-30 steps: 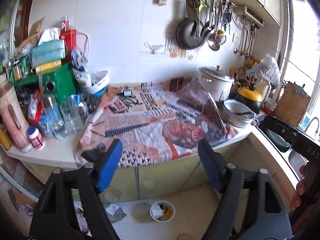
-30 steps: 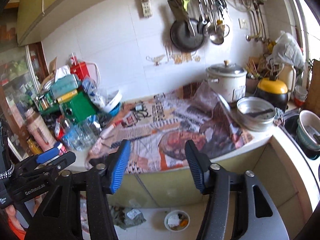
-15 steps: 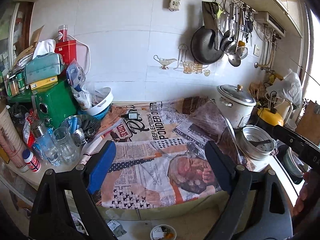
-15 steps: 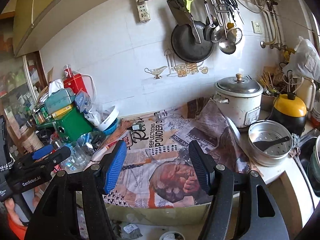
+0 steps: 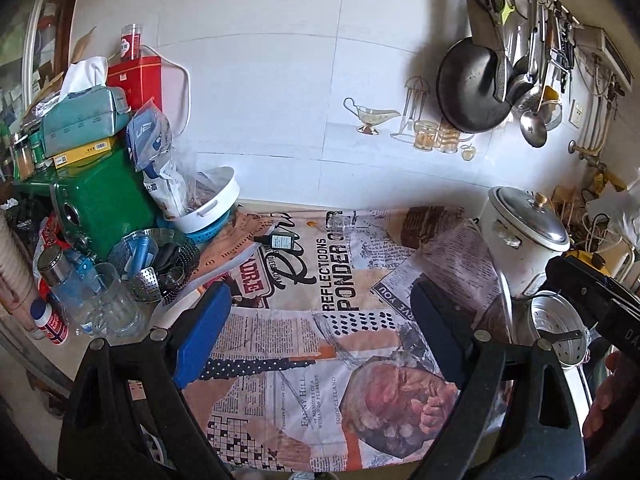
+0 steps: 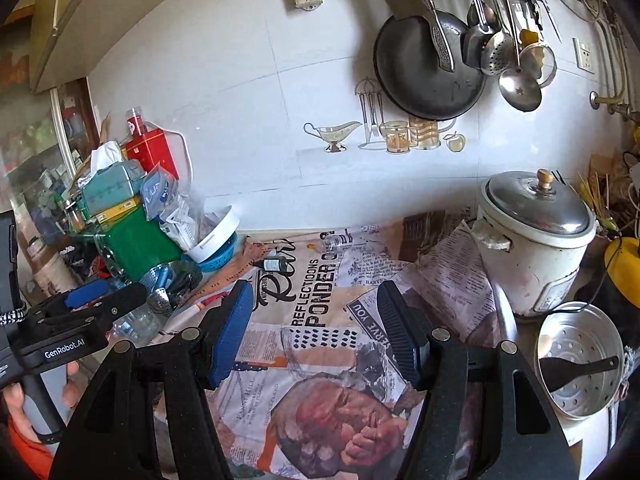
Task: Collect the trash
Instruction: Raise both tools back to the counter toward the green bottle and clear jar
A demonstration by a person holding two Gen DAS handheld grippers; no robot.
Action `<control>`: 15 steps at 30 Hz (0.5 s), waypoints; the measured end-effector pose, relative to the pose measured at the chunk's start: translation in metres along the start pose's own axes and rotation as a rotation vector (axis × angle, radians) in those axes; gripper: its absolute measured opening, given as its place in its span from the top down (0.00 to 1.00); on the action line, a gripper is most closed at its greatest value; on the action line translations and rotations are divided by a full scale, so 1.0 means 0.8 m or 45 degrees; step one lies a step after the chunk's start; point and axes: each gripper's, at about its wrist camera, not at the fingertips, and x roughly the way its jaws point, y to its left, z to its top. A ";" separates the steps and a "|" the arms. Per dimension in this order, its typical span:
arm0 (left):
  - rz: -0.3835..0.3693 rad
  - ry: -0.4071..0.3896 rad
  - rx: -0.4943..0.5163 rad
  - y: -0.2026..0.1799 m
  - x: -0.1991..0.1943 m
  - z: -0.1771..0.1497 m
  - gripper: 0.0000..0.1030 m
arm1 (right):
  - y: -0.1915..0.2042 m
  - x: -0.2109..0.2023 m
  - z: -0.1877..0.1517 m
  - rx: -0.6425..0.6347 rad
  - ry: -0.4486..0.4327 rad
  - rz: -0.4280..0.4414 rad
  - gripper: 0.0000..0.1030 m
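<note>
Sheets of printed newspaper cover the kitchen counter. On them near the back lie a small dark bottle and a small clear jar. My left gripper hangs over the front part of the paper, open wide, with nothing between its blue pads. My right gripper is beside it over the same sheets, jaws apart and empty. Neither touches the paper. A hand holds the left gripper's handle at the left edge of the right wrist view.
A white rice cooker and a perforated metal pot with a black spatula stand at the right. At the left are a green box, a metal steamer basket, a glass mug and bottles. A pan and utensils hang above.
Both grippers have moved in towards the counter; the floor and the bowl on it have dropped out of view. The left jaws stand a little wider than a second ago.
</note>
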 end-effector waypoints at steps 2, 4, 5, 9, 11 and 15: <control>0.001 0.023 -0.015 0.009 0.024 0.011 0.11 | -0.003 0.019 0.008 0.003 0.005 -0.003 0.41; -0.001 0.038 -0.024 0.019 0.048 0.023 0.11 | -0.007 0.041 0.016 0.020 0.015 -0.002 0.41; -0.003 0.044 -0.028 0.025 0.062 0.031 0.11 | -0.008 0.052 0.021 0.028 0.019 0.000 0.41; -0.040 0.074 -0.025 0.052 0.120 0.056 0.11 | -0.003 0.107 0.036 0.062 0.053 -0.006 0.41; -0.052 0.113 -0.020 0.067 0.158 0.070 0.11 | 0.003 0.141 0.043 0.067 0.075 -0.032 0.41; -0.078 0.185 -0.026 0.096 0.233 0.087 0.11 | 0.005 0.223 0.054 0.072 0.109 -0.087 0.41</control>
